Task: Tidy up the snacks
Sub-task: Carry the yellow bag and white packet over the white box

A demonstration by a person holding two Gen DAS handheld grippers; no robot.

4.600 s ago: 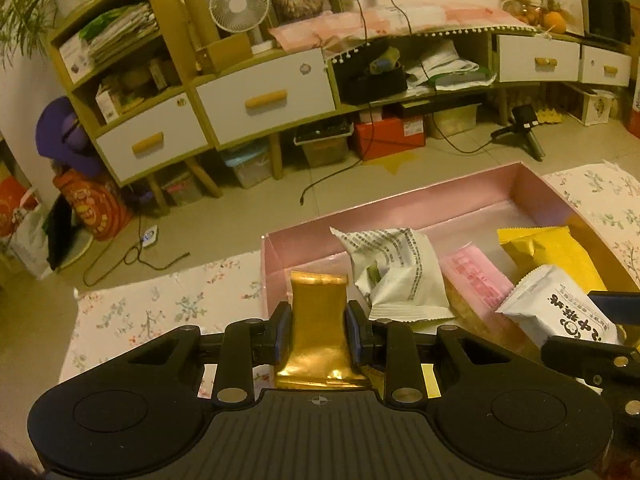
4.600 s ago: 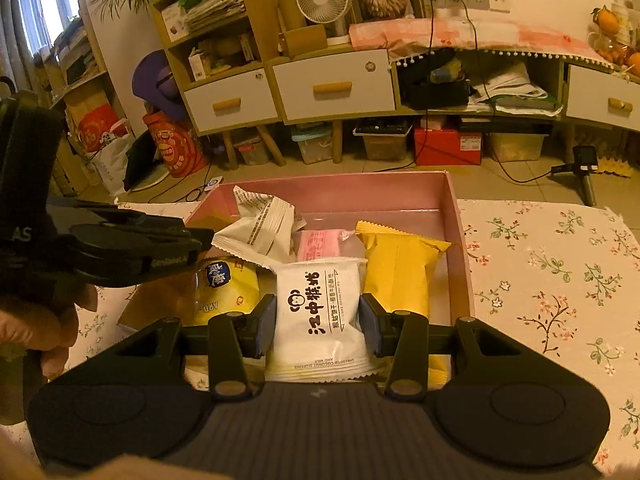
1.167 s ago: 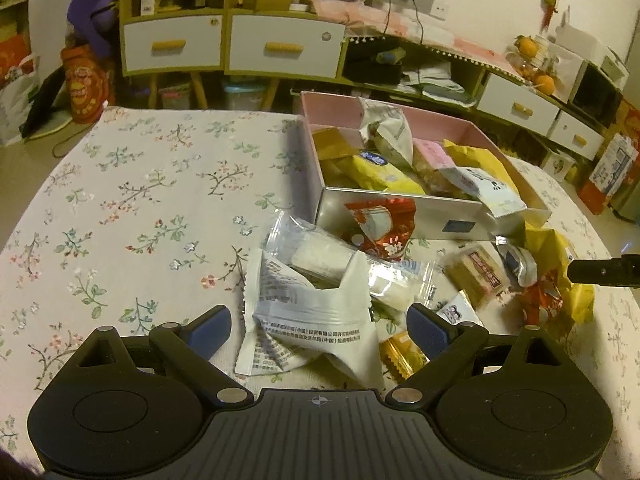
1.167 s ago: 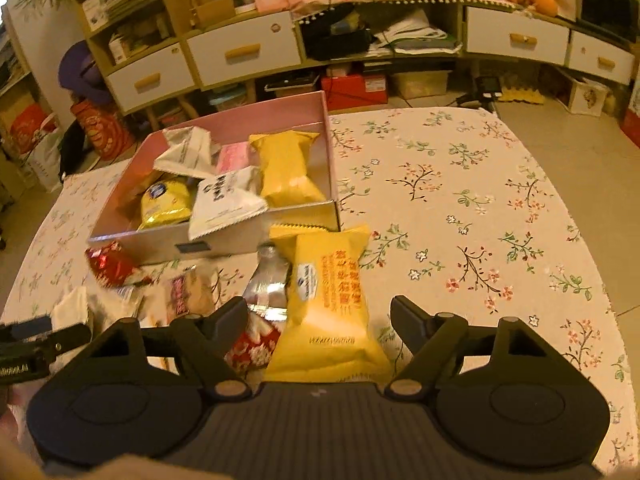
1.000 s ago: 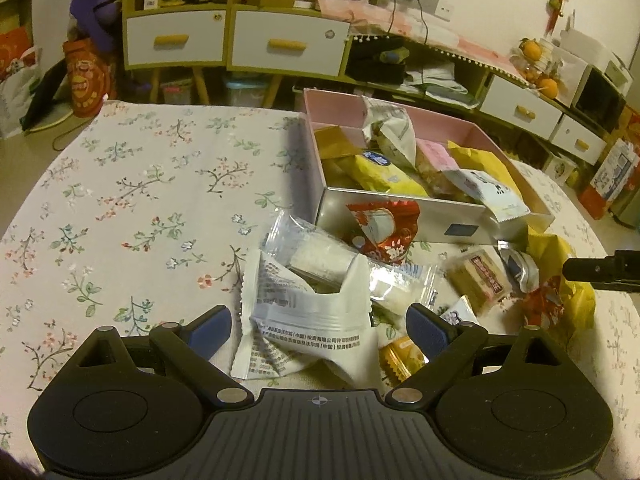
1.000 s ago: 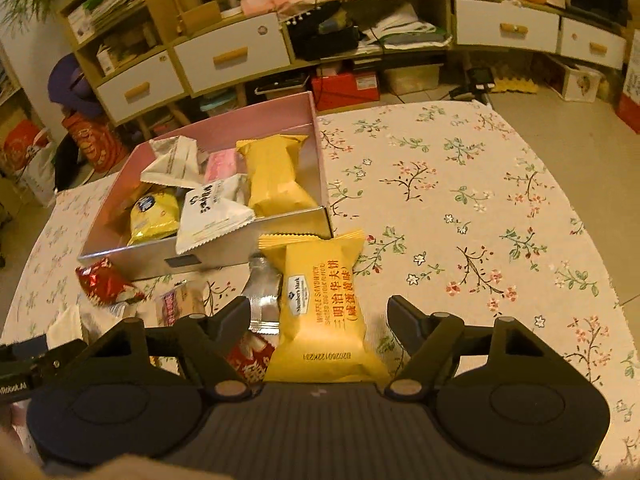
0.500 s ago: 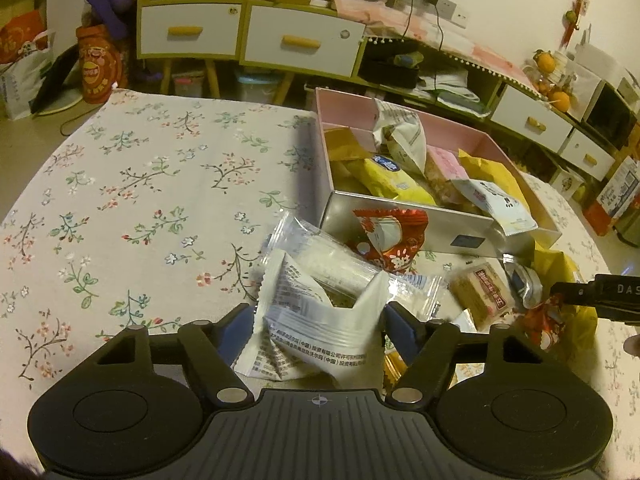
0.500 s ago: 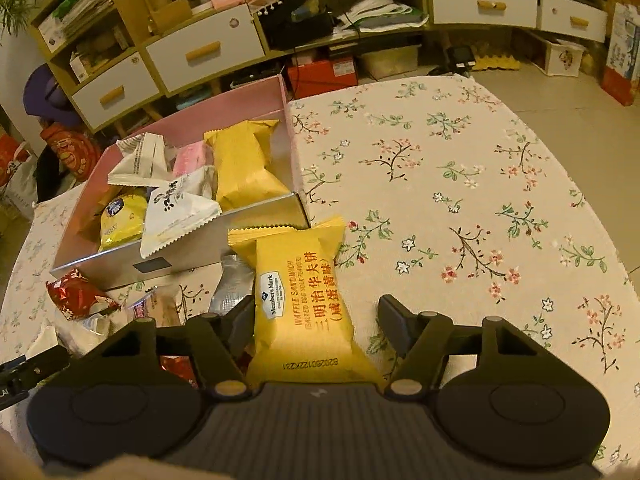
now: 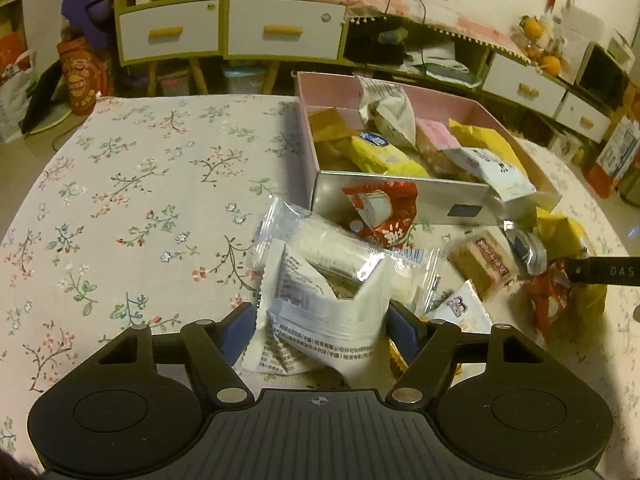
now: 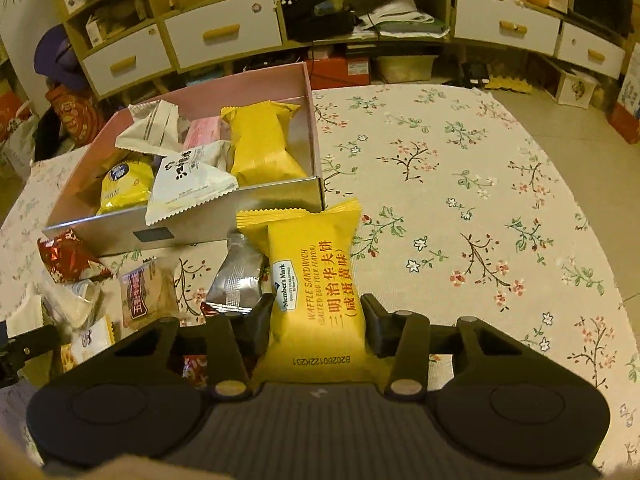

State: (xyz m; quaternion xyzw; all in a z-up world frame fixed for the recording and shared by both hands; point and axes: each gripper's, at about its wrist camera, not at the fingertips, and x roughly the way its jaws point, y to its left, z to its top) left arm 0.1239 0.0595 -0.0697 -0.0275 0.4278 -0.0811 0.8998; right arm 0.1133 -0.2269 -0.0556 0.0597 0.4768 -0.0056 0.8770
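Observation:
My left gripper (image 9: 320,326) is shut on a white snack packet (image 9: 320,312), crumpled between the fingers above the flowered tablecloth. My right gripper (image 10: 318,320) is shut on a yellow waffle sandwich packet (image 10: 310,276) just in front of the pink box (image 10: 224,216). The pink box (image 9: 400,200) holds several snacks: yellow, white and pink packets. Loose snacks lie before it: a clear rice-cake packet (image 9: 340,252), a red packet (image 9: 380,212), a brown biscuit (image 9: 484,260) and a silver packet (image 10: 238,276).
The right gripper's finger (image 9: 604,270) shows at the right edge of the left wrist view. The flowered table (image 10: 480,200) stretches to the right of the box. Drawers and shelves (image 9: 240,32) stand behind the table.
Both grippers were open around their packets a second ago and have closed on them. Earlier they had dropped a gold and a white packet into the box.

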